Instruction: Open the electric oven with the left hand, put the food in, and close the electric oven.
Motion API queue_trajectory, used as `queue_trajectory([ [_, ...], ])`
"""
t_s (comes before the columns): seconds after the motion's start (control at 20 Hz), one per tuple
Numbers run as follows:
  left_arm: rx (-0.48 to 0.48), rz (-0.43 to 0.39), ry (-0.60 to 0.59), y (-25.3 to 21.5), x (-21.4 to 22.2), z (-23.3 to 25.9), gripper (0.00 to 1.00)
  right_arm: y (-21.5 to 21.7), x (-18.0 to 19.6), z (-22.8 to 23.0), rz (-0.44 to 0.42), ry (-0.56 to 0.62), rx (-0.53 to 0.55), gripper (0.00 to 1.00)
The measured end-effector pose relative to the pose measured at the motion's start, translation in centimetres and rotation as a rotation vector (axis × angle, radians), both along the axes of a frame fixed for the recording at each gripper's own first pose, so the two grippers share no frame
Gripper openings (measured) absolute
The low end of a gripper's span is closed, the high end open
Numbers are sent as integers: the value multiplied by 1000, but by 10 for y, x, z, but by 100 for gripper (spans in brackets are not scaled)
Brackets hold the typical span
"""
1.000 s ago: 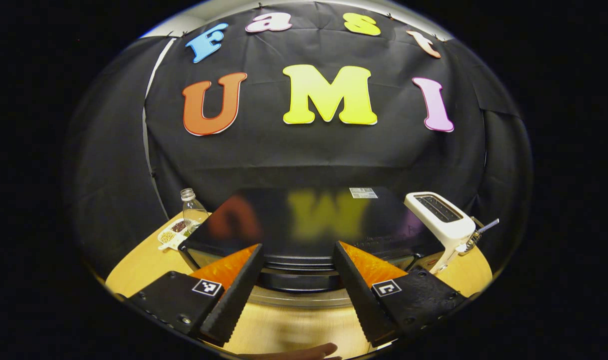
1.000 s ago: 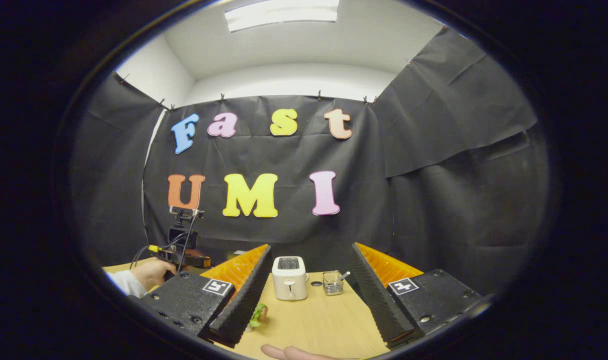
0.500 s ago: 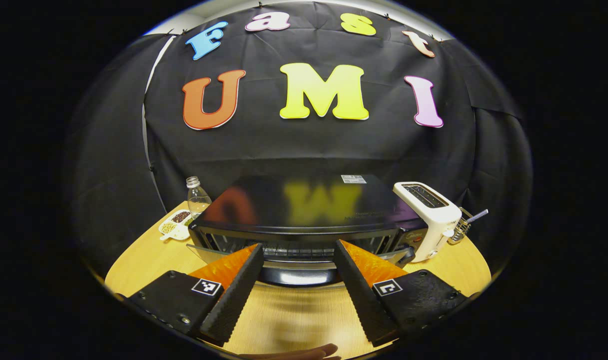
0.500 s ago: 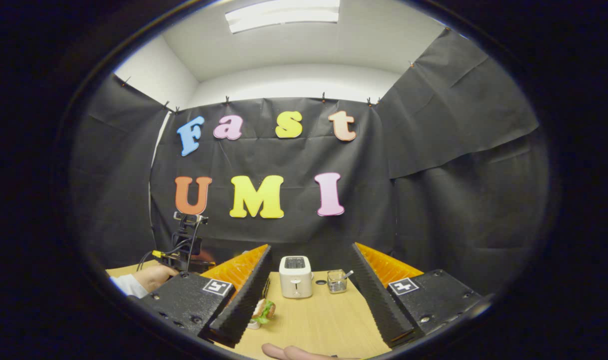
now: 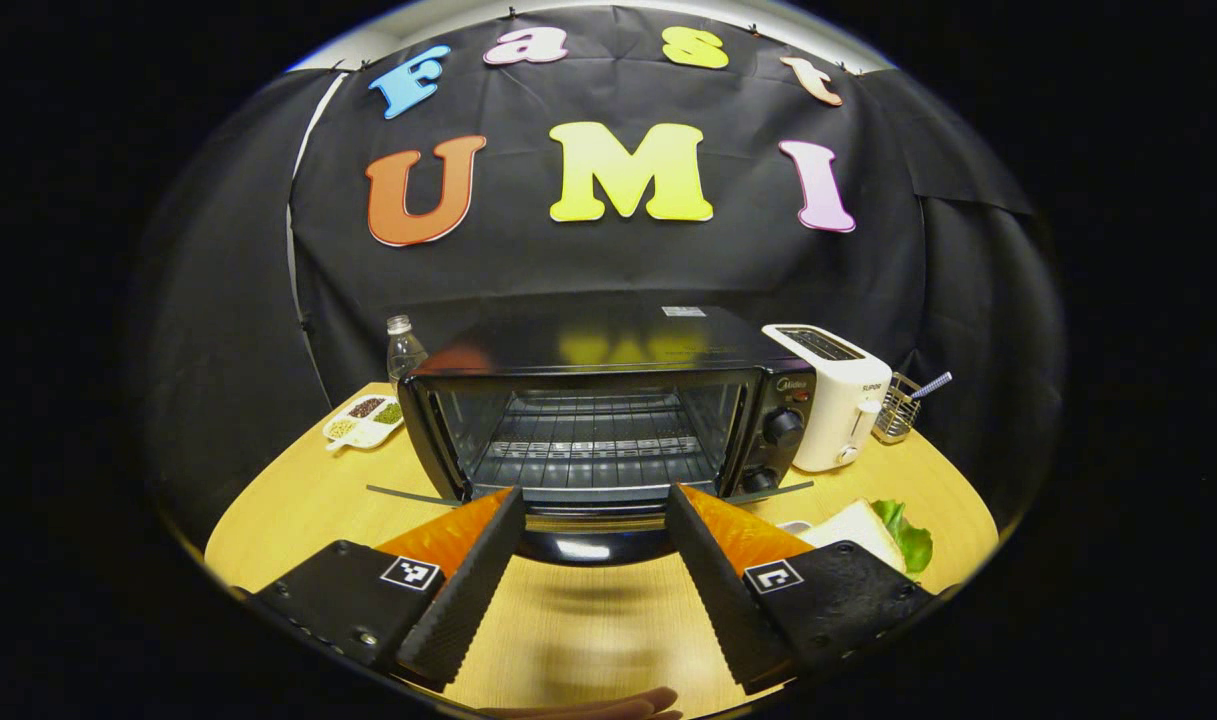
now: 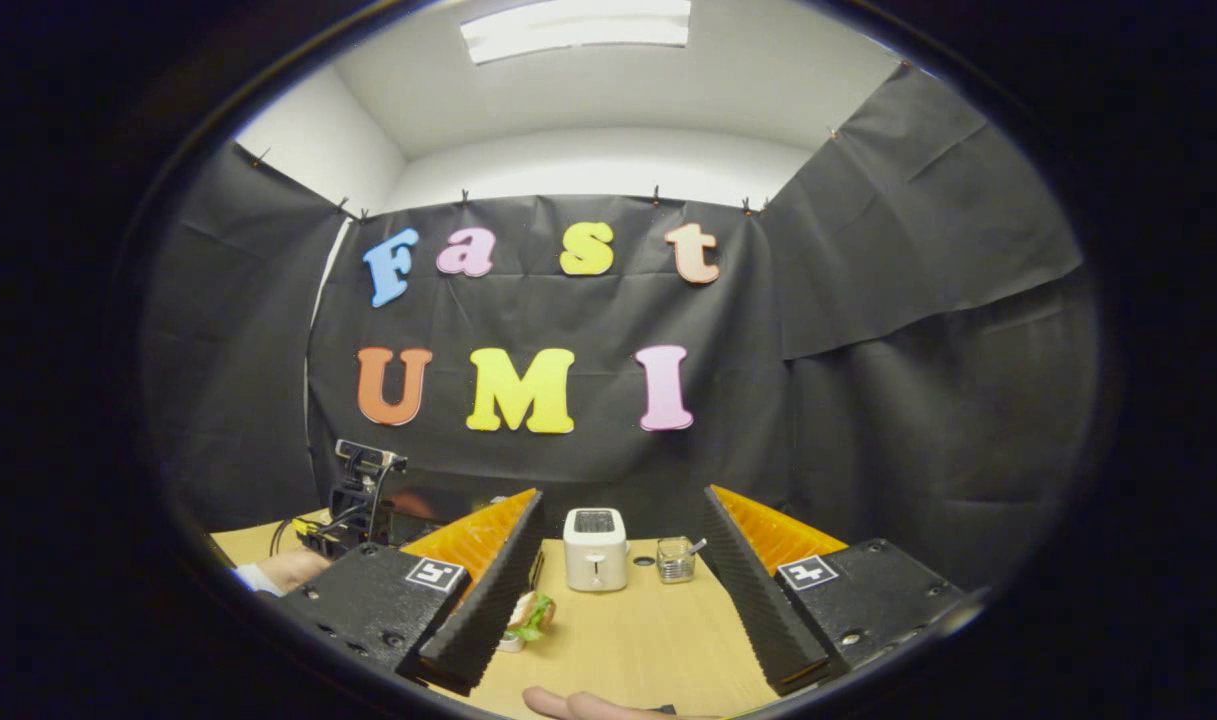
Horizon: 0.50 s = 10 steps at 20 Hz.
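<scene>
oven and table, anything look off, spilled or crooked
Nothing stands out. The oven has its door folded down with bare racks inside; the sandwich sits intact on the table beside it, toaster upright.

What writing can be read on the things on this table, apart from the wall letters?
Nothing reads clearly.
On the oven, a brand mark above the knobs: too small to read.
On the oven's top, a white sticker: blurred.
On the toaster, small print: too small.
On the left claw, square black-and-white patterns: no words.
</scene>
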<state>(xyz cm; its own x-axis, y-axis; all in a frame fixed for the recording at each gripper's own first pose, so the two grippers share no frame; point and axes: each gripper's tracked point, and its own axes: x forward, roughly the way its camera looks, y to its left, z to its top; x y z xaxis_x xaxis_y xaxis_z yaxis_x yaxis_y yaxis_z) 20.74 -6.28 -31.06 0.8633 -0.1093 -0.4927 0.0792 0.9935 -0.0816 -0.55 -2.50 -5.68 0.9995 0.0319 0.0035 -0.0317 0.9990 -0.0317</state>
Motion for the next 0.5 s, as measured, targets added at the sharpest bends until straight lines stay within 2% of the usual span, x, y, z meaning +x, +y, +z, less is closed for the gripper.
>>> queue_trajectory([
  [0.5,-1,-5,3,-4,-58,-60,95,10,0,-7,24,22,-20,99],
])
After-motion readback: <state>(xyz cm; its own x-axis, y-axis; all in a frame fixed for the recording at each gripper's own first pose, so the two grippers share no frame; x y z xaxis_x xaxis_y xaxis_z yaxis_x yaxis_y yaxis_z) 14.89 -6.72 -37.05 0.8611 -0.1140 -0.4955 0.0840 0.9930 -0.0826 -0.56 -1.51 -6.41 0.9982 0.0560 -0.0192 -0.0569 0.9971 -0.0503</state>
